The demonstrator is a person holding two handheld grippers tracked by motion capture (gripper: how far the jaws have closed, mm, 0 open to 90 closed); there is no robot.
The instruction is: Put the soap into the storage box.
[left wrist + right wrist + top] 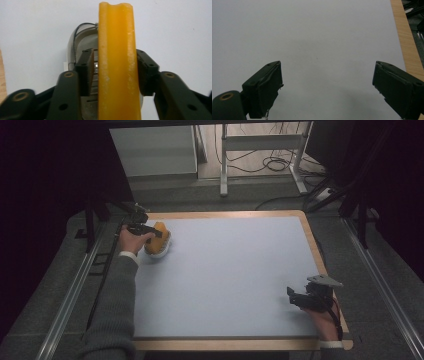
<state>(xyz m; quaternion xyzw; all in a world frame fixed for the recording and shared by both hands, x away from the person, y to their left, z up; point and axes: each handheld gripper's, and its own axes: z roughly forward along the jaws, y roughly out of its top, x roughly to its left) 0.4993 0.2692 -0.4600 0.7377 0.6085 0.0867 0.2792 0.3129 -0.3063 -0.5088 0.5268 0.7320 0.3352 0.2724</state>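
Here, at the far left corner of the pale blue surface (225,280), an orange-yellow block (159,240) is seen standing on edge over a whitish dish-like object (164,251). The left gripper (145,229) is held at the block's near-left side by the person's left hand (131,240), the grey sleeve (112,310) reaching in from the bottom of the high view.

In the left gripper view, the block (117,62) is seen as a tall narrow slab rising between the two black jaws, with a shallow groove along its top edge. The jaw on the right is set against the block's side, while a thin gap is visible between the block and the ribbed pad (95,72) on the left, so the block is bracketed rather than squeezed. Behind the block, the rounded rim of the whitish object (80,40) is partly shown.

The right gripper (306,296) is held low near the surface's near right corner, well apart from the block, beside the wooden border (320,260). In the right gripper view, its jaws are spread wide over the bare surface (317,45), nothing being held between them.
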